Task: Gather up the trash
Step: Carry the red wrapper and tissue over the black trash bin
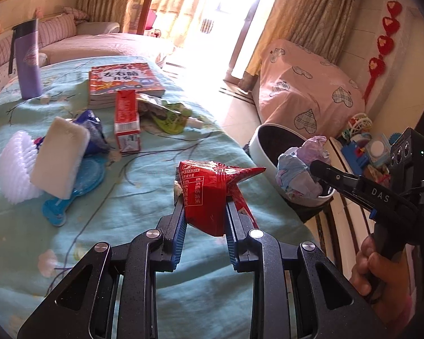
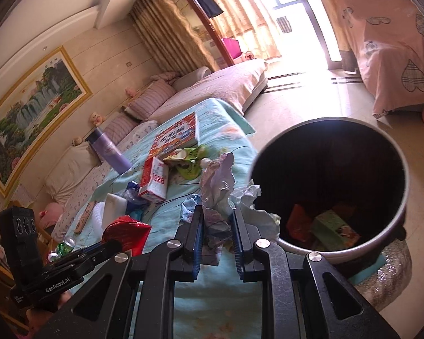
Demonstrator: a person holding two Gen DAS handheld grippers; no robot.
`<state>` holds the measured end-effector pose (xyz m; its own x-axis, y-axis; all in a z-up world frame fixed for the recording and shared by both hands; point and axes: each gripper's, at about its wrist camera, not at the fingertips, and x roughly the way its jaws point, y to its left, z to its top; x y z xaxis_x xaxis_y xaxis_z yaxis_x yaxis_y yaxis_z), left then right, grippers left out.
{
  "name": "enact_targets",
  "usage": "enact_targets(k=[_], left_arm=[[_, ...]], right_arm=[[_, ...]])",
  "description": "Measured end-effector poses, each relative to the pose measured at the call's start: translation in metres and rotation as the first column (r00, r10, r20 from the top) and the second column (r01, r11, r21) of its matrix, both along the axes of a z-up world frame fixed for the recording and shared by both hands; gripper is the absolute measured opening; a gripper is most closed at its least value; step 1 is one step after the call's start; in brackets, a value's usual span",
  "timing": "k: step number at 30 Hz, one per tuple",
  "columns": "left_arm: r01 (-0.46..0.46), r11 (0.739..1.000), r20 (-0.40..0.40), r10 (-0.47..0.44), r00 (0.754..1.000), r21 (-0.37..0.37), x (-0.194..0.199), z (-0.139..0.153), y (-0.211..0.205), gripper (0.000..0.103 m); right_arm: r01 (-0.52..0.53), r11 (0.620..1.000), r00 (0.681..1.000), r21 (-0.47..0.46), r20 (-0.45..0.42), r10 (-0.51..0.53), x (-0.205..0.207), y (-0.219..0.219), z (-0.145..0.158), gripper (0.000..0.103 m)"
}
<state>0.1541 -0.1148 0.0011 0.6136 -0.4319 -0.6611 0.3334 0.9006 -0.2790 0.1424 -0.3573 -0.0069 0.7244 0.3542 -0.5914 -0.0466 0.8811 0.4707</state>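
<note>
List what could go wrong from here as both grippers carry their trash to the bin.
1. The crumpled paper in the right gripper sits beside the trash bin rim, not over the opening; released now, it may land on the table.
2. The left gripper pinches only the red wrapper lower end, so it might slip.
3. Both grippers converge and could collide.
</note>
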Motion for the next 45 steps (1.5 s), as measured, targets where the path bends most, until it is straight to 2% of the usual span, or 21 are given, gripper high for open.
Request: enact_targets(k=[17,34,45], left_arm=[[0.121,0.992,0.038,-0.123,0.992,0.047,0.005,0.015,-0.072,0.024],[0.193,0.976,0.045,-0.198,0.979,0.097,0.035,0.021,-0.135,0.024],[0.215,0.969,-0.001,-0.217,0.976,0.12,0.057,0.008,-0.162,0.024]], right_arm=[[0.125,0.992,0.992,-0.006,0.001,-0.125,-0.017,-0.065,-0.003,0.019],[0.145,0.989,0.989,-0.039,-0.01,-0.145,0.0,-0.089,-0.009,0.017],[0.15,0.987,0.988,-0.048,-0.031,-0.152,0.017,-0.102,-0.015,0.017]])
